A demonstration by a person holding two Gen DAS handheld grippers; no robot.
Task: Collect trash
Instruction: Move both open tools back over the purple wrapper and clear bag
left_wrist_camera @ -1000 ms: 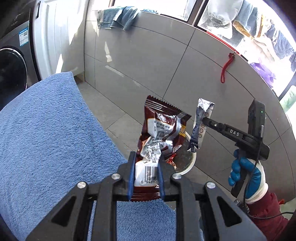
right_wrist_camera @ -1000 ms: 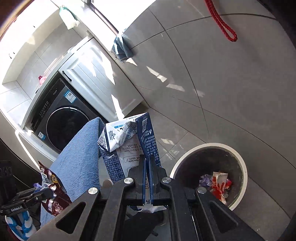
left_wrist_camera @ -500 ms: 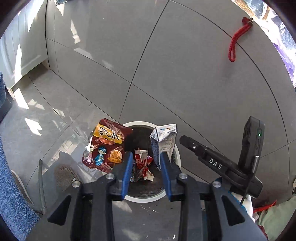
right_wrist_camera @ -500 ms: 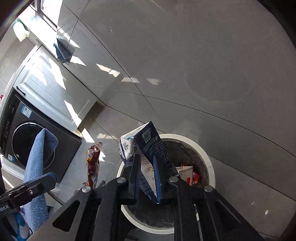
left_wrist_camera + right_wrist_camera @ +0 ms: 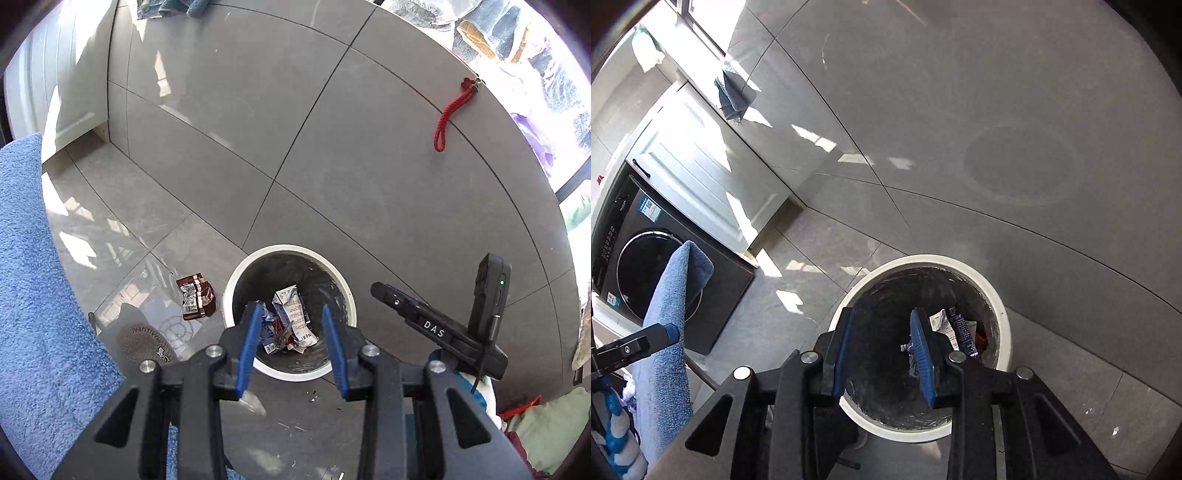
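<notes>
A white round trash bin [image 5: 236, 280] stands on the grey tiled floor, with crumpled wrappers in it. My left gripper [image 5: 290, 308] hangs open above it with nothing between its blue pads. A brown snack wrapper [image 5: 195, 301] lies on the floor just left of the bin, outside it. A blue-and-white milk carton [image 5: 293, 321] lies inside the bin. My right gripper [image 5: 882, 314] is over the bin [image 5: 960, 264] too, its jaws opening and empty; the carton [image 5: 960, 328] lies below it. The right gripper [image 5: 406, 314] also shows in the left wrist view.
A blue towel [image 5: 37, 295] hangs close on the left. A dark washing machine [image 5: 639, 277] and a white cabinet [image 5: 701, 177] stand further left. A grey tiled wall rises behind the bin, with a red cord [image 5: 450, 114] on it. A slipper [image 5: 147, 343] lies near the wrapper.
Both grippers came over the bin and opened. The brown wrapper left my left gripper and landed on the floor beside the bin. The carton dropped from my right gripper into the bin.
</notes>
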